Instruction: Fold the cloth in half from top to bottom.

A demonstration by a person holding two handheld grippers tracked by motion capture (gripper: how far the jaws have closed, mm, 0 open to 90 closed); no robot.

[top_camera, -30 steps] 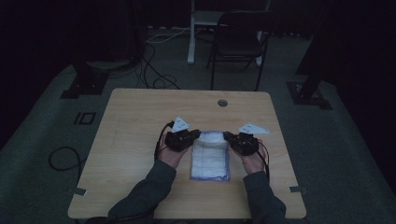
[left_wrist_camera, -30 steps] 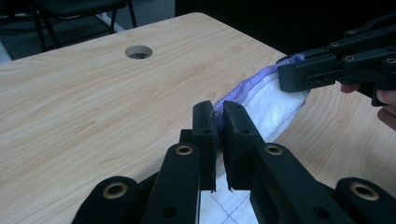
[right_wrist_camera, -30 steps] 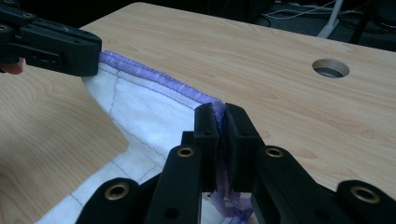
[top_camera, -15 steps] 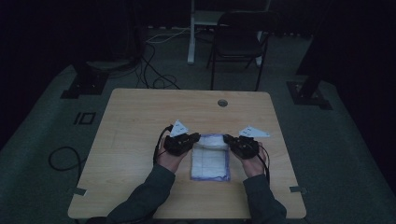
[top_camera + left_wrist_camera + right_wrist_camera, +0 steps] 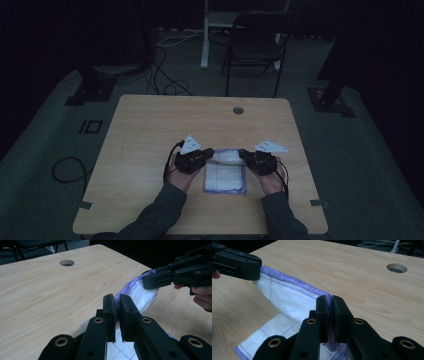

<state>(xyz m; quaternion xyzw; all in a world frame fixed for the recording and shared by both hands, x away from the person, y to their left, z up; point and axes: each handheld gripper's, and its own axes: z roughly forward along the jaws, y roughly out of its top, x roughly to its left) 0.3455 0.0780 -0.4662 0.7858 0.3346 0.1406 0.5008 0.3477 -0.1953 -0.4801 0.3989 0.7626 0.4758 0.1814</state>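
A white cloth (image 5: 225,176) with a purple border lies on the wooden table (image 5: 150,130), and its far edge is lifted off the top. My left gripper (image 5: 209,156) is shut on the cloth's far left corner. My right gripper (image 5: 243,154) is shut on the far right corner. In the left gripper view the jaws (image 5: 117,298) stand pressed together, the cloth (image 5: 142,296) runs off to the right gripper (image 5: 147,281). In the right gripper view purple hem shows between the jaws of the right gripper (image 5: 330,300), and the cloth (image 5: 287,295) sags across to the left gripper (image 5: 257,266).
A round cable hole (image 5: 238,110) sits near the table's far edge. Beyond the table stand a dark chair (image 5: 255,45) and stand bases, with cables on the floor (image 5: 165,75). Bare tabletop stretches to the left of the cloth and beyond it.
Both grippers have drawn a little toward the person, bringing the cloth's far edge with them. Both grips are unchanged.
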